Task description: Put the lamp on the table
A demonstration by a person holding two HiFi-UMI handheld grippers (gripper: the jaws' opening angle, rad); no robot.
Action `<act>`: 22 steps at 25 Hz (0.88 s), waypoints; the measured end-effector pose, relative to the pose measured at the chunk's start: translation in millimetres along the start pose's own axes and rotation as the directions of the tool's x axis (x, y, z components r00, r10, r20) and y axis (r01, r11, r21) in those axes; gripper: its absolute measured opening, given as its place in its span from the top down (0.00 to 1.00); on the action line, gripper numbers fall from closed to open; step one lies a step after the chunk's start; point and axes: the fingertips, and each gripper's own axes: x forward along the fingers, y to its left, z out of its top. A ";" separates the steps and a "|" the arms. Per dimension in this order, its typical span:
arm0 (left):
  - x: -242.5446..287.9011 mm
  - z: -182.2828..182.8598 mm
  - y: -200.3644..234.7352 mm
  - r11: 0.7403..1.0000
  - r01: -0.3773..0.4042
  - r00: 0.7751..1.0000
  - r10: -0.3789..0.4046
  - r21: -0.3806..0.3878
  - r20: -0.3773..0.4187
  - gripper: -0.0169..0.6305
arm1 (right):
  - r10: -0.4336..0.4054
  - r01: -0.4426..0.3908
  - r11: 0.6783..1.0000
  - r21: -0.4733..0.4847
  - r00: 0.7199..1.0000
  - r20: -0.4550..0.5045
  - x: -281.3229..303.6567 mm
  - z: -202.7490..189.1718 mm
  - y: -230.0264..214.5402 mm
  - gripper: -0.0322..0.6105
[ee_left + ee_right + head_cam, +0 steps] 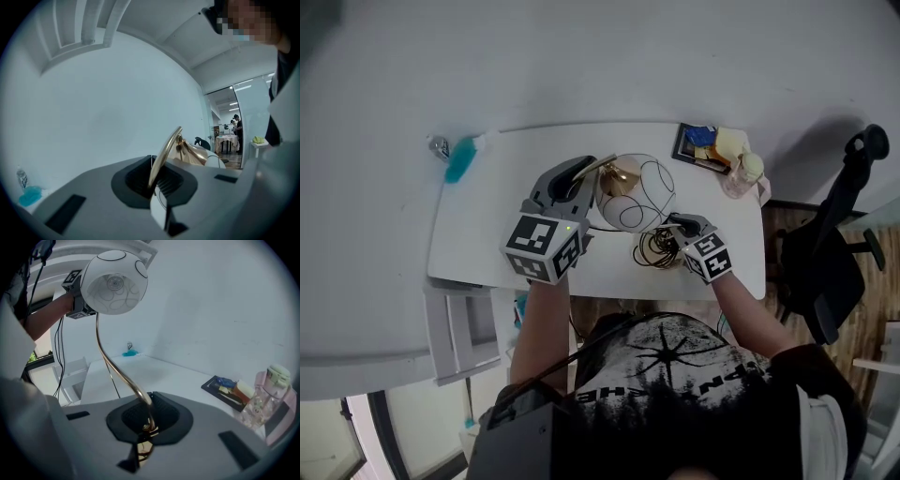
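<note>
Far left on the white table (pixel 487 234) lies a teal brush-like thing (pixel 461 159), seen in all three views. Only the left gripper view shows people (pixel 236 124) standing well off behind glass at the right.

The left gripper (pixel 581 175), on a bare forearm over the table's middle, has its jaws clamped narrow on the upper part of the curved brass stem (pixel 165 152) of the lamp with a white globe shade (pixel 628 202). Its own view shows the stem slanting up out of the pads to a brass cap (pixel 190 152).

The right gripper view alone shows the lamp from below. The shade is high at the left beside the left gripper's marker cube (pixel 72 277), and the stem sweeps down into the right gripper (pixel 145 420), whose jaws are closed tight on its lower end. In the head view this gripper sits just right of the shade, with a coil of black cable (pixel 654 248) beside it on the table. Whether the lamp touches the table I cannot tell.

Far right stand a dark tray of small items (pixel 703 145) and a clear pink bottle (pixel 742 173). The print on the person's black shirt (pixel 675 375) cannot be read.
</note>
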 end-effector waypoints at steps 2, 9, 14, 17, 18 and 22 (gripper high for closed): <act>14.6 4.6 11.9 1.000 0.019 1.000 -0.019 0.009 0.001 0.95 | -0.017 0.017 1.000 0.008 1.000 0.005 10.8 10.1 -10.3 0.92; 64.7 16.0 47.6 0.996 0.082 0.997 -0.082 0.035 -0.002 0.95 | -0.075 0.074 0.997 0.034 0.997 0.011 46.2 37.3 -45.8 0.92; 95.2 22.3 66.0 0.990 0.119 0.993 -0.119 0.070 -0.007 0.95 | -0.109 0.108 0.993 0.047 0.994 0.019 72.9 53.0 -68.6 0.92; 111.4 25.8 74.8 0.985 0.138 0.990 -0.138 0.103 -0.009 0.95 | -0.126 0.124 0.991 0.055 0.992 0.025 89.6 60.6 -79.9 0.92; 118.9 27.4 79.5 0.983 0.143 0.990 -0.143 0.111 -0.013 0.95 | -0.130 0.128 0.990 0.061 0.991 0.024 96.0 64.2 -85.0 0.92; 147.2 30.9 100.9 0.979 0.167 0.986 -0.165 0.120 -0.029 0.95 | -0.150 0.148 0.986 0.082 0.988 0.020 120.2 78.6 -104.7 0.92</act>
